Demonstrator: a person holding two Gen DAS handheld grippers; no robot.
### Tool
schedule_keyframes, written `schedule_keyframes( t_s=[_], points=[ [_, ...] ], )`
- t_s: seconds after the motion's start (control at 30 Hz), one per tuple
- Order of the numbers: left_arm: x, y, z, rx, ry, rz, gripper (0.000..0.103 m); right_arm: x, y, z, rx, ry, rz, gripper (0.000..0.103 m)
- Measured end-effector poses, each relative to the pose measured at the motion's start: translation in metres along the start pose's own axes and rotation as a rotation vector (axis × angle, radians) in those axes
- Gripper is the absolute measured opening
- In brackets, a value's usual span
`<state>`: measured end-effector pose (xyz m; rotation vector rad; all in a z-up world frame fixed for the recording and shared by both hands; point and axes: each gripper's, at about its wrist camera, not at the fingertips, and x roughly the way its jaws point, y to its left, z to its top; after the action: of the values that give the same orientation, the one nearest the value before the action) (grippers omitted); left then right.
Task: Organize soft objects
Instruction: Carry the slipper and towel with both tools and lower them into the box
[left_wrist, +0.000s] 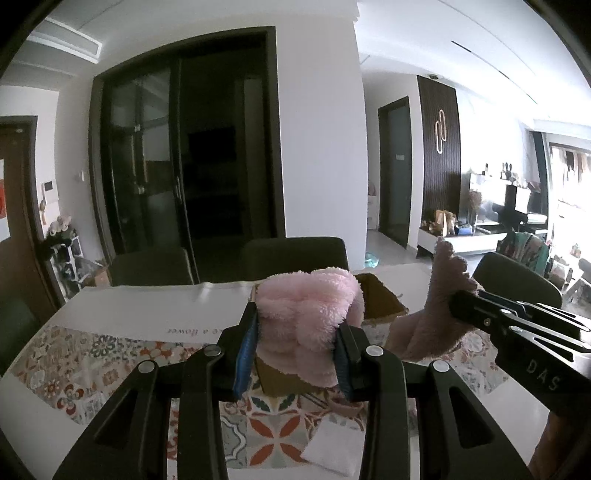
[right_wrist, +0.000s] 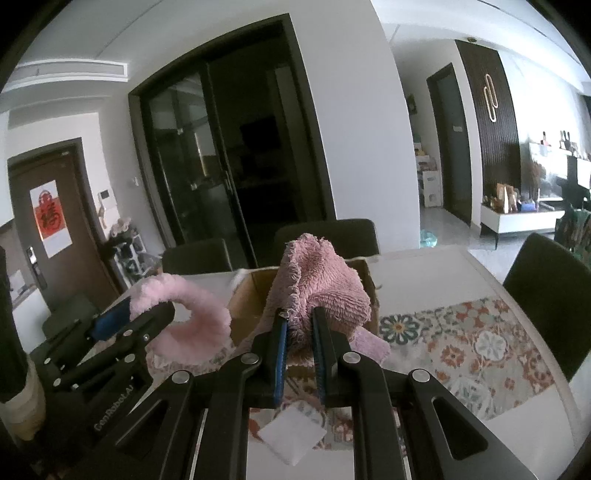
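Seen from the left wrist: left gripper (left_wrist: 297, 341) with fingers (left_wrist: 246, 345) clamped on a thick fold of pale pink fluffy cloth (left_wrist: 314, 314), held above the worktop (left_wrist: 147, 302) in front of an open cardboard box (left_wrist: 384, 299); at right, right gripper (left_wrist: 458, 299) pinching a darker pink strip of the same cloth that pokes upward. Seen from the right wrist: right gripper (right_wrist: 300, 325) with fingers (right_wrist: 323, 343) nearly together, clamped on the dusty-pink looped side of the cloth (right_wrist: 321, 284), bunched up just before the box (right_wrist: 251, 299); at left, left gripper (right_wrist: 147, 314) gripping the fluffy pale edge, curled in an arc. Only here: box interior partly visible behind the cloth, red-and-white poster (right_wrist: 50, 218) on the brown door at far left. In both views: patterned floral runner (left_wrist: 92, 354) along the worktop, small white folded square (right_wrist: 291, 435) lying near, under the fingers; dark chairs (left_wrist: 295, 254) on the far side. Only from the left wrist: printed lettering on the white strip beside the runner
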<state>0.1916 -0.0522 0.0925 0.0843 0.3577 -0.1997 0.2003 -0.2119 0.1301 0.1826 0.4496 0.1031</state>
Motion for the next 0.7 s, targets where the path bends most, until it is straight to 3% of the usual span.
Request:
schedule_keyframes(
  t_s=[0.43, 0.7],
  points=[
    [0.039, 0.006, 0.026, 0.011, -0.01, 0.015, 0.037, 0.034, 0.005, 0.031, -0.04, -0.01, 0.0, 0.014],
    [0.082, 0.011, 0.036, 0.021, 0.036, 0.019, 0.037, 0.072, 0.002, 0.054, -0.067, 0.013, -0.001, 0.014]
  ],
)
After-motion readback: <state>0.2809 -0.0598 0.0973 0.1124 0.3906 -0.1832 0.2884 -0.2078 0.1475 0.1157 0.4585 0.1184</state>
